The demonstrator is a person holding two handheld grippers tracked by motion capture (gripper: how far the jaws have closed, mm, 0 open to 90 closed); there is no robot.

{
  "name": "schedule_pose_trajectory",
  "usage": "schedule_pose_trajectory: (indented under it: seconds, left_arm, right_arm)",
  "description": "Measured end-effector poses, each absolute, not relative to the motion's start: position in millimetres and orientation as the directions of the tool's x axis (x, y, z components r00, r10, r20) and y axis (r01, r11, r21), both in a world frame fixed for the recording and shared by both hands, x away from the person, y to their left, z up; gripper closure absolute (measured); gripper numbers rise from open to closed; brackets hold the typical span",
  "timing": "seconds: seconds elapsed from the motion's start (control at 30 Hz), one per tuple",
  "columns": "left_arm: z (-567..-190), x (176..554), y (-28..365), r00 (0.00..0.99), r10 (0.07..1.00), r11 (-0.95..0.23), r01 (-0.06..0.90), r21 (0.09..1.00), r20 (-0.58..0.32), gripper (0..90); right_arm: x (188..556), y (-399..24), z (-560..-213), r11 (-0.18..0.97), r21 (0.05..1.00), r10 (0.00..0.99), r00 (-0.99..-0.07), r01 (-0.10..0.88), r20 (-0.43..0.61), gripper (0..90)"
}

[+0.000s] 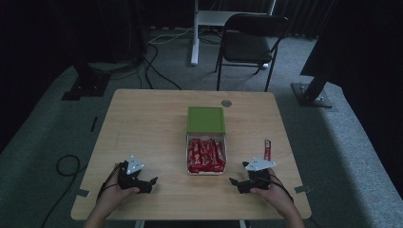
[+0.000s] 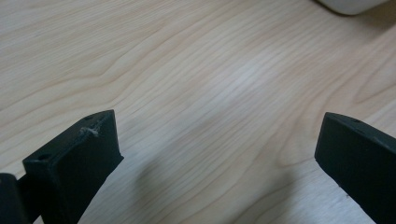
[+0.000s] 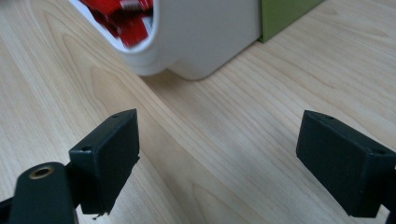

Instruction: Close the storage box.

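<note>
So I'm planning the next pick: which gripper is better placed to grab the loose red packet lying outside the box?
Right. The loose red packet lies just beyond the right gripper, on its side of the box. The left gripper would have to cross the box. Both are open and empty.

The table [image 1: 142, 123] has a pale wood top with visible grain and a smooth, faintly sheened finish. The container [image 3: 205, 42] at its centre is smooth white plastic with a satin surface; its green lid [image 1: 205, 119] looks matt. The red packets [image 1: 205, 155] inside are glossy film. Both the left gripper [image 2: 217, 154] and the right gripper [image 3: 217, 158] carry matt black plastic jaws, slightly scuffed at the edges. The floor [image 1: 43, 137] is rough grey carpet.
</note>
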State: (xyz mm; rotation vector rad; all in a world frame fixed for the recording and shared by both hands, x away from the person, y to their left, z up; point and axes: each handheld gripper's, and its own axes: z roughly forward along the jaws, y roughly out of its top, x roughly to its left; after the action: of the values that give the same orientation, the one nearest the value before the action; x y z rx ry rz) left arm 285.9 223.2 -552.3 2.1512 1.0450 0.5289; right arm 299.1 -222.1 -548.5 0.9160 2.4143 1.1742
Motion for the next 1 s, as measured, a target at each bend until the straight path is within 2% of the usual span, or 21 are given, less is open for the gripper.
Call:
schedule_pose_trajectory:
  seconds: [0.17, 0.43, 1.0]
  left_arm:
    - [-551.1, 286.6, 210.2, 0.632, 0.771, -0.479, 0.498, 0.723, 0.075, 0.6]
    - [-549.0, 292.4, 199.2, 0.621, 0.779, -0.463, 0.484, 0.742, 0.081, 0.6]
    - [-541.7, 297.7, 172.0, 0.662, 0.745, -0.449, 0.409, 0.794, 0.08, 0.6]
  right_arm:
    - [299.5, -220.1, -543.4, 0.439, 0.803, 0.664, -0.748, 0.403, 0.012, 13.0]
    - [301.2, -217.8, -537.5, 0.374, 0.839, 0.672, -0.739, 0.395, 0.049, 13.2]
    - [307.8, -213.9, -532.7, 0.34, 0.852, 0.679, -0.731, 0.398, 0.071, 13.2]
